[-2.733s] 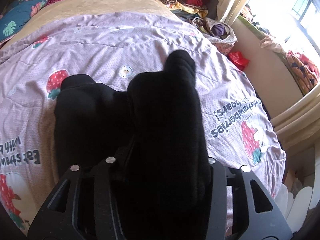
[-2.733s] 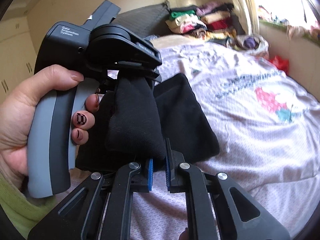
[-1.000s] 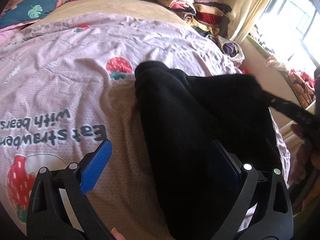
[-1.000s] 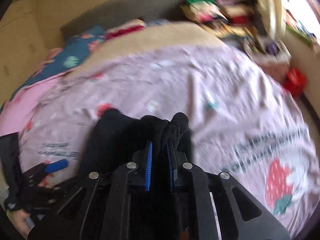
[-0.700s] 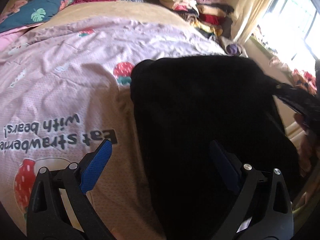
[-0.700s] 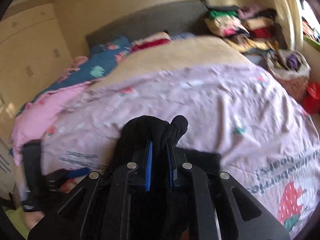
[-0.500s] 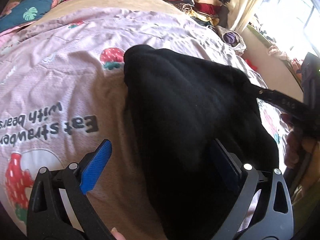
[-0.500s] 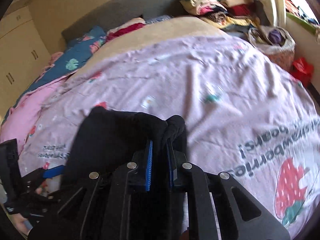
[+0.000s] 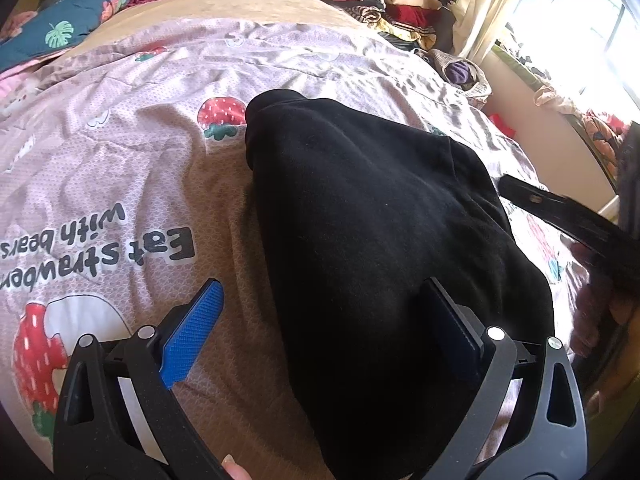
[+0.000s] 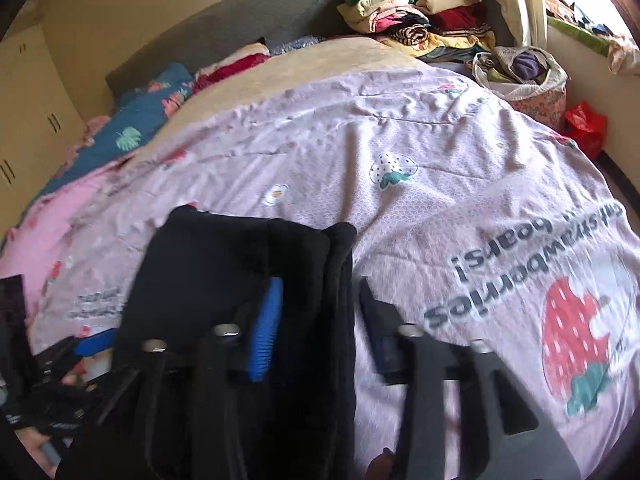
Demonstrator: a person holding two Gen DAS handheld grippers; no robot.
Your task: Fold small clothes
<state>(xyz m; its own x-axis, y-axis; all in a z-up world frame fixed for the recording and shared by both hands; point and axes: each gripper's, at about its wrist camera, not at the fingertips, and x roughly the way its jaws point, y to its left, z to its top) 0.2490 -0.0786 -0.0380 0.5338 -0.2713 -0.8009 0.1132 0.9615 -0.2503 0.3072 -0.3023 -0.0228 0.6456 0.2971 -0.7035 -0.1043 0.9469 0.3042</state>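
Black garment (image 9: 380,240) lies on pink quilt (image 9: 120,168); left gripper (image 9: 324,320) wide open, right gripper (image 10: 320,320) opening, garment edge between, unpinched.

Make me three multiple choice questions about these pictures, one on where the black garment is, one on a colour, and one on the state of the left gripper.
1. Where does the black garment lie?
A. on the pink strawberry bedspread
B. on the stack of folded clothes by the window
C. on the blue leaf-print pillow

2. What colour is the ribbed pad on the left gripper's finger?
A. red
B. blue
C. yellow

3. How does the left gripper stand?
A. shut with nothing in it
B. clamped tight on the garment
C. open, fingers spread wide

Answers:
1 A: the dark cloth rests on the printed bedspread, well short of the clothes stack and the pillow.
2 B: the pad shows bright blue.
3 C: the left wrist view shows its fingers far apart, with garment and bedspread between them.
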